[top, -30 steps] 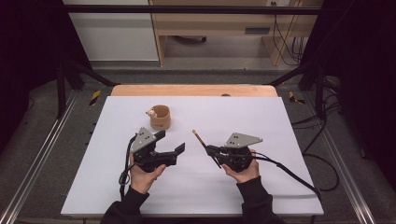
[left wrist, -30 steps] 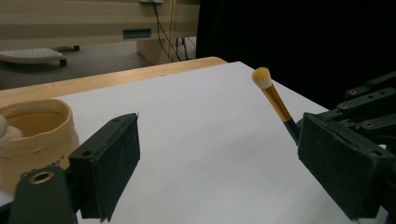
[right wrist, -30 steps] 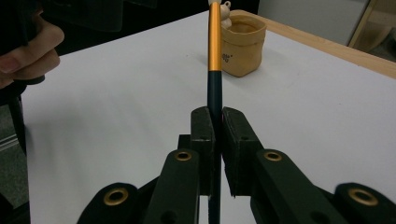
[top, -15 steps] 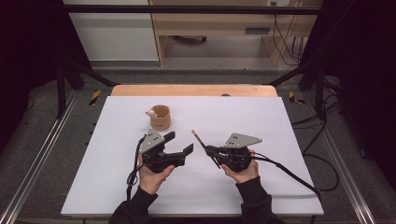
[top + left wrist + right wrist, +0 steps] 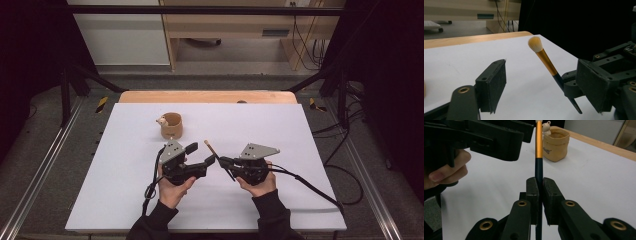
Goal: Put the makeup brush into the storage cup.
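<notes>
My right gripper (image 5: 222, 161) is shut on the dark handle of a makeup brush (image 5: 210, 148), which points up and away to the left. The brush (image 5: 538, 145) has a gold ferrule, and the right gripper view shows the pads (image 5: 532, 192) clamped on its handle. In the left gripper view its pale bristle head (image 5: 535, 44) rises between my left gripper's (image 5: 542, 75) open jaws. Those jaws have just been closing, with the brush in the gap and neither pad touching it. In the high view my left gripper (image 5: 202, 153) sits just left of the brush.
A small tan pouch (image 5: 171, 126) with a little bear figure (image 5: 546, 126) on its rim stands behind the grippers, left of centre. The white table sheet (image 5: 300, 130) ends at a wooden back edge (image 5: 210, 96). Cables trail from both grippers toward the front.
My left gripper has slid right across the table toward the brush, and its jaws now flank the brush head and stand a little narrower. The right gripper and brush have stayed still.
</notes>
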The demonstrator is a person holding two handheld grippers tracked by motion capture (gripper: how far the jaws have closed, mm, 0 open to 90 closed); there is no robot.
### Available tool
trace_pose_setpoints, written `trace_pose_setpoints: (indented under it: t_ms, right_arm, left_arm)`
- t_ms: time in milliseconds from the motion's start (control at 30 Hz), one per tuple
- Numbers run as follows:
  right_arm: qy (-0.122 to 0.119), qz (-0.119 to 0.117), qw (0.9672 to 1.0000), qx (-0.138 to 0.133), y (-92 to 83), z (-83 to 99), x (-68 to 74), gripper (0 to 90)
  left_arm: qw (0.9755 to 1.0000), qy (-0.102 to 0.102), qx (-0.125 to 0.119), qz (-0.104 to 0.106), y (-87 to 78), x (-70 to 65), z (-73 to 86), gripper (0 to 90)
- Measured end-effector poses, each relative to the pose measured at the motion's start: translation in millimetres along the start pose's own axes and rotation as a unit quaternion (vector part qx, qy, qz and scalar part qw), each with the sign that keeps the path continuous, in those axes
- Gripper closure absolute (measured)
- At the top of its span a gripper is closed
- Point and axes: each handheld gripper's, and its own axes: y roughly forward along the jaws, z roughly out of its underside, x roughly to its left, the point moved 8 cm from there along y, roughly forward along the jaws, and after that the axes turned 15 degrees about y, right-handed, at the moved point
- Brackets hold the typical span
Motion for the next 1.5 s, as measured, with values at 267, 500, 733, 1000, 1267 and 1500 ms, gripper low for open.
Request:
trace_pose_setpoints:
  t_ms: [267,500,733,1000,1267,1500]
  right_arm:
    - [-0.001,-0.003,1.0,0.001,1.2,1.2,1.2,83.9]
    - [-0.002,-0.004,1.0,0.001,2.2,2.0,2.3,83.9]
    - [-0.002,-0.006,1.0,0.0,2.5,2.0,2.7,83.8]
    - [0.0,-0.009,1.0,-0.002,2.6,1.7,3.9,83.9]
    - [0.0,-0.008,1.0,-0.003,2.9,1.9,4.1,83.9]
    - [-0.001,-0.008,1.0,-0.004,3.9,2.3,4.2,83.9]
  left_arm:
    - [1.0,-0.007,0.0,-0.002,4.9,-2.2,1.1,36.3]
    - [0.9999,-0.014,0.0,0.006,7.8,-5.2,2.1,49.4]
    - [0.9995,-0.027,0.0,0.017,10.4,-8.6,2.7,57.6]
    - [0.9986,-0.05,-0.008,0.017,12.3,-11.0,1.4,64.7]
    - [0.9974,-0.071,-0.011,0.006,12.8,-9.8,2.4,70.3]
    - [0.9962,-0.084,-0.02,0.008,12.4,-11.5,2.0,77.2]
